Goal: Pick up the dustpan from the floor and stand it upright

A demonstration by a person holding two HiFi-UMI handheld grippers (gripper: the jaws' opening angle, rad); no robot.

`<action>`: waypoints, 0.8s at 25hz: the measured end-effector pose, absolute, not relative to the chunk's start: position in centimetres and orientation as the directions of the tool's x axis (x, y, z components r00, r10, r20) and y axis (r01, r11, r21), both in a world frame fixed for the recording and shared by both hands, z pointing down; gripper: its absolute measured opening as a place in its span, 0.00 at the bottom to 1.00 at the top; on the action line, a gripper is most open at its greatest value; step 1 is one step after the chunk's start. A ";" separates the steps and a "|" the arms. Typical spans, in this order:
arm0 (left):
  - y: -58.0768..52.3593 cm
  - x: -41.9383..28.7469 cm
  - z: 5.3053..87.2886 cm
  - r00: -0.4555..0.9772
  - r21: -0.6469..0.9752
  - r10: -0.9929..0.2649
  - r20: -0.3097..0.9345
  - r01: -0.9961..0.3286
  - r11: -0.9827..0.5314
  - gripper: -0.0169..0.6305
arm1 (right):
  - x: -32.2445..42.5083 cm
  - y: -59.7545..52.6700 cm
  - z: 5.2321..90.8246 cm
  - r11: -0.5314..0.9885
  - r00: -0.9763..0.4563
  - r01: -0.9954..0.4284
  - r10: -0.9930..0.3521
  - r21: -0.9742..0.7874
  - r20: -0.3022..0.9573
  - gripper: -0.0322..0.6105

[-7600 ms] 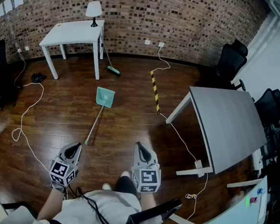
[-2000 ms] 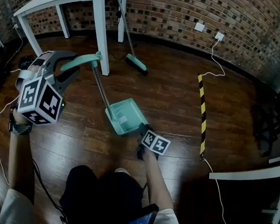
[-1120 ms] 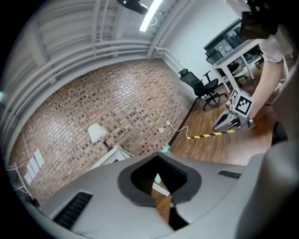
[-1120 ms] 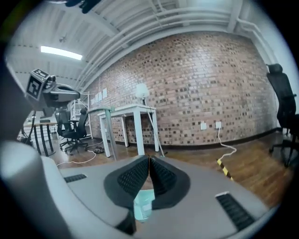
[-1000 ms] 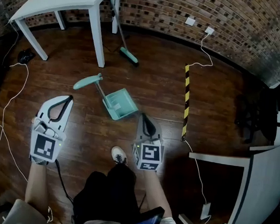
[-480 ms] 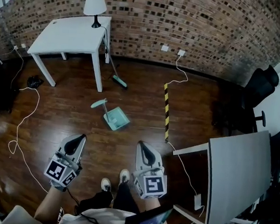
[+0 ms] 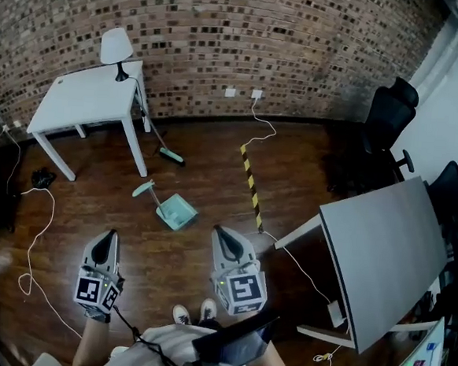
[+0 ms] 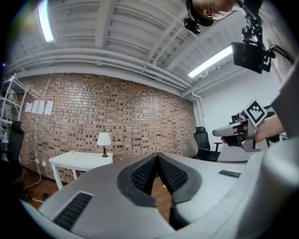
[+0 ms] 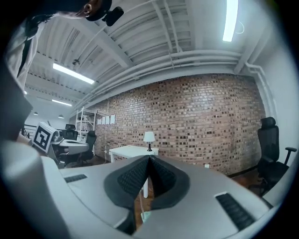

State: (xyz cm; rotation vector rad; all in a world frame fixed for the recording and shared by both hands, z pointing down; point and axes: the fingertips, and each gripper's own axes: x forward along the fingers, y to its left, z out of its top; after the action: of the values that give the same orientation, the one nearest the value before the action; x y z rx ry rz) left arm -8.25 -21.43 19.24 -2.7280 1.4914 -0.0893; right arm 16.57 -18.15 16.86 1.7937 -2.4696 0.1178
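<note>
Looking down, saw the teal dustpan (image 7: 173,211) standing on the wood floor (image 7: 215,157), pan down, handle angled up, between broom (image 7: 168,155) and striped tape (image 7: 251,186). Held left hand-held gripper (image 7: 110,234) and right hand-held gripper (image 7: 219,232) well apart from it, jaws pressed together, nothing between.

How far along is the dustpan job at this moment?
Done, it seems: the dustpan stands by itself on the floor, handle raised, near the white table. In hand: nothing; the left tool and right tool are both shut, empty and well clear of it. Left: apparently nothing.
</note>
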 end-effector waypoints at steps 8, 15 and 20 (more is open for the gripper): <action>-20.2 -7.5 20.1 0.543 -0.038 -0.832 0.117 -0.834 -0.550 0.04 | 19.3 -15.1 14.3 0.214 -0.214 -0.977 -0.977 -0.013 0.001 0.02; -12.3 -9.1 21.3 0.558 -0.110 -0.819 0.134 -0.813 -0.572 0.04 | 18.1 -8.7 14.8 0.240 -0.240 -0.968 -0.971 -0.075 0.000 0.02; -0.9 -5.5 20.1 0.564 -0.130 -0.820 0.097 -0.809 -0.573 0.04 | 18.9 2.6 14.9 0.309 -0.307 -0.947 -0.951 -0.088 -0.032 0.02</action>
State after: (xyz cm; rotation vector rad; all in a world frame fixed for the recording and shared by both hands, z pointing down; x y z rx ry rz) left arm -5.52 -0.88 20.10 -2.7153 1.4160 -0.2260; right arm 18.89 2.57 14.86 1.8924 -2.6035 0.0845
